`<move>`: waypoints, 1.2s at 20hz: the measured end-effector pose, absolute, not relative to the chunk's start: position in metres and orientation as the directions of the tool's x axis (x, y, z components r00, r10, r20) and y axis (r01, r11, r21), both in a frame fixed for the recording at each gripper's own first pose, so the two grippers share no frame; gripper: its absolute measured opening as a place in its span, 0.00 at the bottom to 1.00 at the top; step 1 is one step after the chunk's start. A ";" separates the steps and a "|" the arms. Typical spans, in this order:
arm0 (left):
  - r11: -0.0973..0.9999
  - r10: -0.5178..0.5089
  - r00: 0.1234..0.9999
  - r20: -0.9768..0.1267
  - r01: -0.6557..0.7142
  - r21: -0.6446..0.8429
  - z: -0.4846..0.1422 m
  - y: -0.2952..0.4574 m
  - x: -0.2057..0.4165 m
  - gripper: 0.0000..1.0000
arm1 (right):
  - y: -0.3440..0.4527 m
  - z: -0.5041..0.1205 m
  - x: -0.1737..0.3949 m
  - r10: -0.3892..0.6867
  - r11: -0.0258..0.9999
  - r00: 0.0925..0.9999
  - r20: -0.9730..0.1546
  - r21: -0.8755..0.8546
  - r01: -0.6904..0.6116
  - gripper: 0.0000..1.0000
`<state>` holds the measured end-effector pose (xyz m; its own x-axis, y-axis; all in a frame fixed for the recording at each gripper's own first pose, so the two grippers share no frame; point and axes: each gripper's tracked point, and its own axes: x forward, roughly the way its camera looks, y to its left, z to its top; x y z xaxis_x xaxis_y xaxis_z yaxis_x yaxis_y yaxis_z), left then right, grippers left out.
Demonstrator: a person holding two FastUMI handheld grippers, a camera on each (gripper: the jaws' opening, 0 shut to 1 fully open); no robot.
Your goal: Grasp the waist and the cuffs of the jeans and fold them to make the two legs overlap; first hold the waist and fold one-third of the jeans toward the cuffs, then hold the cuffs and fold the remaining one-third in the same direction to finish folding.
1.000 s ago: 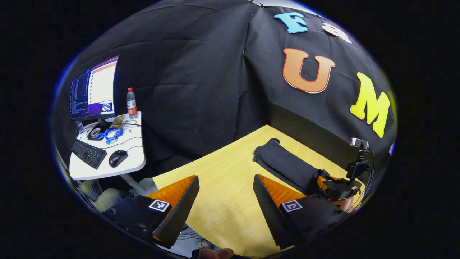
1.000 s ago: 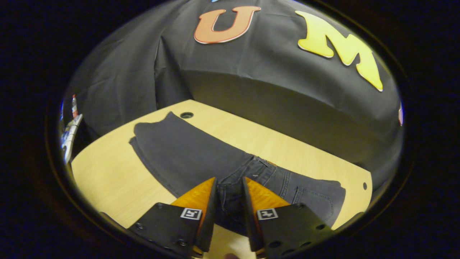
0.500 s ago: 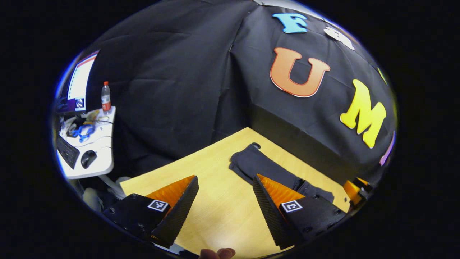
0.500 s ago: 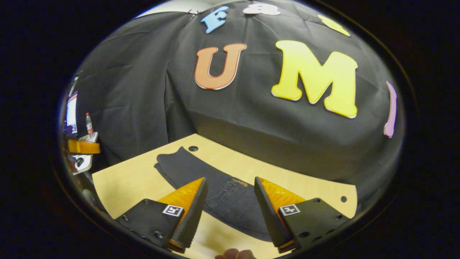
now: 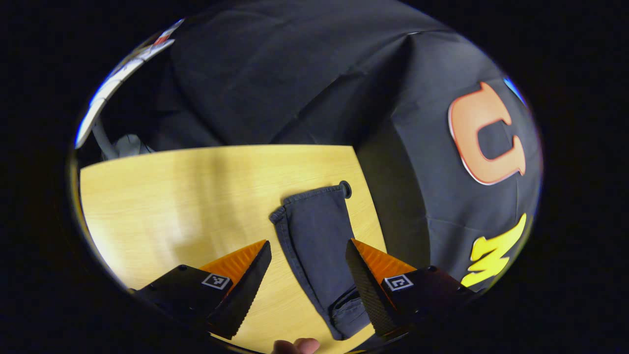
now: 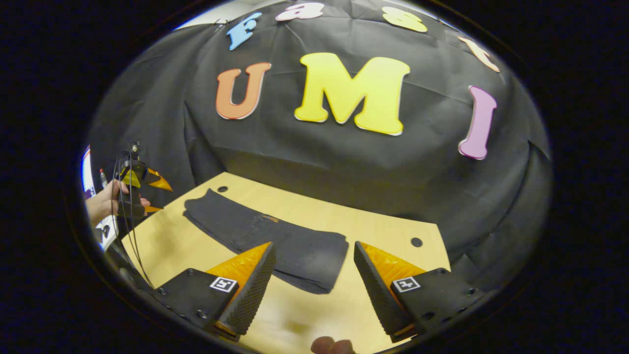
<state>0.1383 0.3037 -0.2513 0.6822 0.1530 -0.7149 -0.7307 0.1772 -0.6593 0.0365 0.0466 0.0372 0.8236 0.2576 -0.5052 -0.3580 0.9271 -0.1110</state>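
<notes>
The dark jeans (image 5: 314,236) lie as a long strip on the wooden table (image 5: 172,196). Their cuffs (image 5: 309,199) point away from me, and the folded-over waist part (image 5: 349,309) sits close in. My left gripper (image 5: 307,287) hovers open above the strip, a finger on each side of it, touching nothing. In the right gripper view the jeans (image 6: 265,236) stretch from the far left to a folded end (image 6: 314,255). The right gripper (image 6: 314,292) stands open above and just short of that end. The left gripper (image 6: 142,189), held by a hand (image 6: 103,204), hangs beyond the cuffs.
A small round hole (image 5: 345,188) marks the table beside the cuffs, and another hole (image 6: 416,242) lies near the right edge. Black cloth walls close the table's far sides. A white desk edge (image 5: 123,73) shows beyond the table.
The right gripper opened, let go of the waist, and drew back and up. The left gripper swung round to hang over the cuff end of the jeans.
</notes>
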 end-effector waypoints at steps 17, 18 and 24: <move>0.116 0.093 0.462 -0.882 -0.885 -0.452 -0.325 0.331 0.184 0.98 | -0.040 -0.042 0.075 0.080 0.996 0.719 -0.690 0.073 -0.041 0.99; 0.125 0.094 0.458 -0.884 -0.886 -0.446 -0.324 0.330 0.185 0.98 | -0.042 -0.047 0.072 0.073 0.997 0.713 -0.697 0.072 -0.032 0.99; 0.091 0.121 0.461 -0.879 -0.887 -0.452 -0.336 0.325 0.197 0.43 | -0.057 -0.073 0.053 0.038 0.997 0.664 -0.747 0.078 0.030 0.99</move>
<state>0.1970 0.3246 -0.3357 0.4607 0.1207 -0.8793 -0.8872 0.0913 -0.4523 0.0534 -0.0572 -0.0726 0.6643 0.0384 -0.7465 0.0298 0.9965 0.0777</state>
